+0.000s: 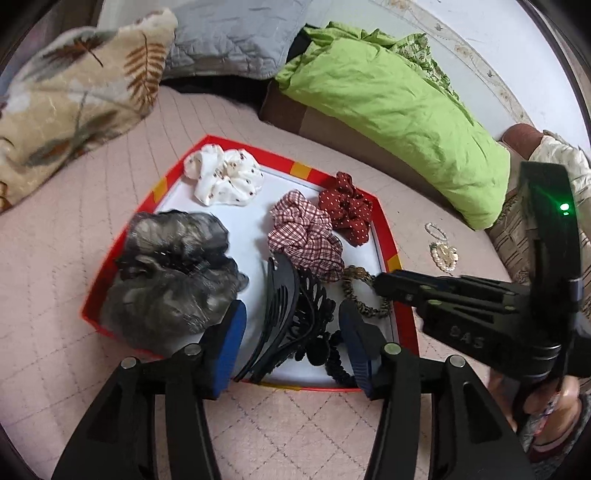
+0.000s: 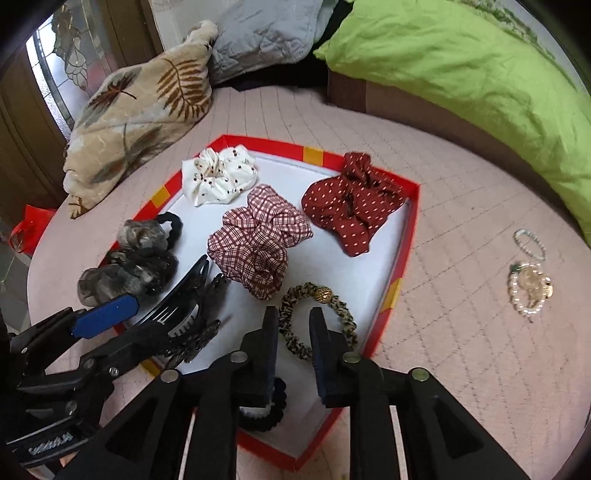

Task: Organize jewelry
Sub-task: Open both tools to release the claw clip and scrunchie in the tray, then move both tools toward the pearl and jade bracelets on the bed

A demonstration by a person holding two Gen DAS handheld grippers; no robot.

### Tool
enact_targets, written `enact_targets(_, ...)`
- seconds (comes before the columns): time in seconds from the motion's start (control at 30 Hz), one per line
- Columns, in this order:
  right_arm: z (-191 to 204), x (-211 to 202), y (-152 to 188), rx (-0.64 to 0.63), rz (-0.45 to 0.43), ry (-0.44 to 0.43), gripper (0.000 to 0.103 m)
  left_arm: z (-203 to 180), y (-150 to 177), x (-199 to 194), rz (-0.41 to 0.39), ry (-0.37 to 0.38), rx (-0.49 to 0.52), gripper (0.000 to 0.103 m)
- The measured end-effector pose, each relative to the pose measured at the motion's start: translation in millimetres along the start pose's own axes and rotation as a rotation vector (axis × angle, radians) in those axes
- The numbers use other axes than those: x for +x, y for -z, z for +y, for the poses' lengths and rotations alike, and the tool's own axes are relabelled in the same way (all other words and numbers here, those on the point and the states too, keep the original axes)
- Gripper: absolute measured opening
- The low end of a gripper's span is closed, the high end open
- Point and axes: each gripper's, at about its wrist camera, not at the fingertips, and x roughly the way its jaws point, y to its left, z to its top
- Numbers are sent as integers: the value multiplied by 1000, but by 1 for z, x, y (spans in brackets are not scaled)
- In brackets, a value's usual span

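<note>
A red-rimmed tray (image 1: 236, 142) (image 2: 258, 142) with a white floor lies on the pink quilt. It holds white (image 1: 223, 179), plaid (image 1: 304, 236), red dotted (image 1: 347, 208) and grey sheer (image 1: 173, 273) scrunchies. My left gripper (image 1: 291, 332) (image 2: 162, 314) is open low over the tray's near side, and a black hair claw (image 1: 288, 314) lies between its blue pads. My right gripper (image 2: 295, 321) (image 1: 380, 286) stands slightly open over a leopard-print hair tie (image 2: 345, 317) (image 1: 349, 293) resting on the tray floor. Its pads do not press on the tie. A black hair tie (image 1: 332, 358) lies near the front rim.
Pearl bracelets (image 2: 532, 284) (image 1: 443, 254) lie on the quilt to the right of the tray. A green pillow (image 1: 388, 103) fills the back right. Behind the tray are a leaf-patterned blanket (image 2: 140, 110) and a grey cushion (image 1: 229, 33). A hand (image 1: 554, 406) holds the right gripper.
</note>
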Motion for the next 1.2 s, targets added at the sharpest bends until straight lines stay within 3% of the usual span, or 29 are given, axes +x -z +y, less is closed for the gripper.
enact_targets(0.1,-4,-14,4,10,-20,9,28,-6,1,-10,-32,-56,20,51)
enact_targets(0.33,-16,-46,19,49,-60,32,28,-22,5,-29,-86,-181,93,53)
enact_targets(0.57,-24,-67,34,63,-88,78,28,-34,9,-42,-106,-257,122,54)
enact_targets(1.2,-65,-129,88,130,-143,173,29,-104,24,-81,-116,-375,212,56)
